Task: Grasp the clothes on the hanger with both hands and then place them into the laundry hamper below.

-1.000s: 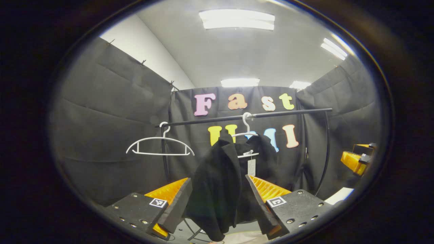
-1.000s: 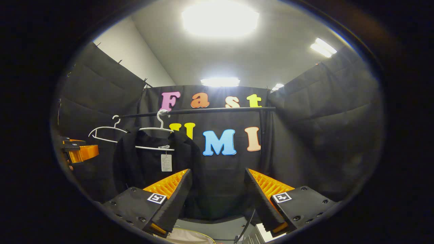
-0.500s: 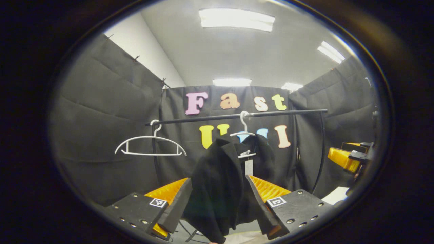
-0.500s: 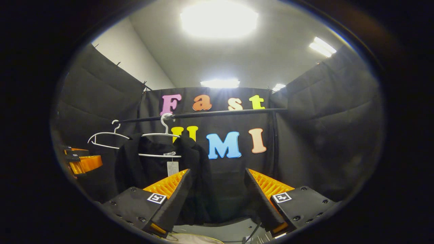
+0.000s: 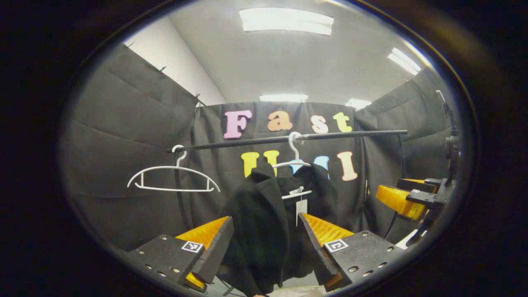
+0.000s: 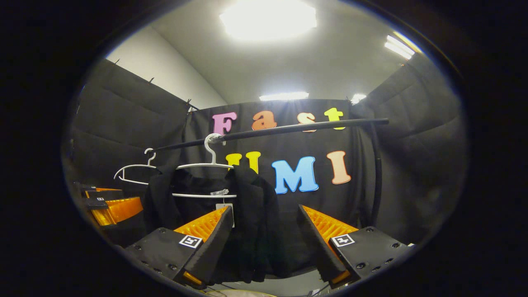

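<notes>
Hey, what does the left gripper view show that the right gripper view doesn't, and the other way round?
Left gripper view: the right hand-held gripper at its right edge. Right gripper view: the left hand-held gripper at its left edge. Both: the rail, a bare hanger, and the black garment with its tag on a second hanger.

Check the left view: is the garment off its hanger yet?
No, the black garment hangs from the white hanger on the rail, with the left gripper open in front of it.
</notes>
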The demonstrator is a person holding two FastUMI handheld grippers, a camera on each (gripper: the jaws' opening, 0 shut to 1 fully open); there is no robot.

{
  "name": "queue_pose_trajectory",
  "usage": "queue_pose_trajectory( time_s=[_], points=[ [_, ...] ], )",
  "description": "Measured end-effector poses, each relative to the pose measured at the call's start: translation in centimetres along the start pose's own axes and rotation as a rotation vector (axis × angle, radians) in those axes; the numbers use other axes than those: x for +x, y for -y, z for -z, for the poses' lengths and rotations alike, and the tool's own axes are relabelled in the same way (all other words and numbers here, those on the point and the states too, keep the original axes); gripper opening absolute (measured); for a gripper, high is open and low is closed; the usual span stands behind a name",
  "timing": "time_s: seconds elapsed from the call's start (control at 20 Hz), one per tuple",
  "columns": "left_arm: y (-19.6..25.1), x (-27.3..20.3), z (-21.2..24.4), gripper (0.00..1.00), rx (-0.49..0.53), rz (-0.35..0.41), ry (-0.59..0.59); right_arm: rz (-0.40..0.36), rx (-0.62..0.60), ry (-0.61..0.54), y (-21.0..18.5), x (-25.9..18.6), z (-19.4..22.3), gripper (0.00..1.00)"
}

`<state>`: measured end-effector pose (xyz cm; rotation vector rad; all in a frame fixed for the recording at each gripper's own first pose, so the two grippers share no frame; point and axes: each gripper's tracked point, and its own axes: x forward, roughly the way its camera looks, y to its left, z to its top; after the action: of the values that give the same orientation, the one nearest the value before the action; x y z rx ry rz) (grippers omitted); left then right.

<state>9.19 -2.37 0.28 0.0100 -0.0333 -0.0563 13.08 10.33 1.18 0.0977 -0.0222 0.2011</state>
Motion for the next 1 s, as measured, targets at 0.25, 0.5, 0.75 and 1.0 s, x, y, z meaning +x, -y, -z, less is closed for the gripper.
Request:
queue_pose_trajectory(
  time_s=[0.25,0.5,0.75,1.0],
  points=[
    [1.0,4.0,0.7,0.90,0.014,-0.065,-0.010,-0.108,0.036,-0.025,-1.3,5.7,1.2,0.97],
    [1.0,7.5,2.6,0.90,0.030,-0.129,-0.040,-0.187,0.068,-0.078,-2.4,10.9,3.6,0.97],
    [0.6,10.5,4.7,0.90,0.046,-0.182,-0.088,-0.217,0.087,-0.113,-2.9,15.3,5.8,0.97],
    [0.0,12.5,6.0,0.90,0.052,-0.224,-0.096,-0.221,0.111,-0.149,-3.8,18.5,7.8,0.92]
  ],
)
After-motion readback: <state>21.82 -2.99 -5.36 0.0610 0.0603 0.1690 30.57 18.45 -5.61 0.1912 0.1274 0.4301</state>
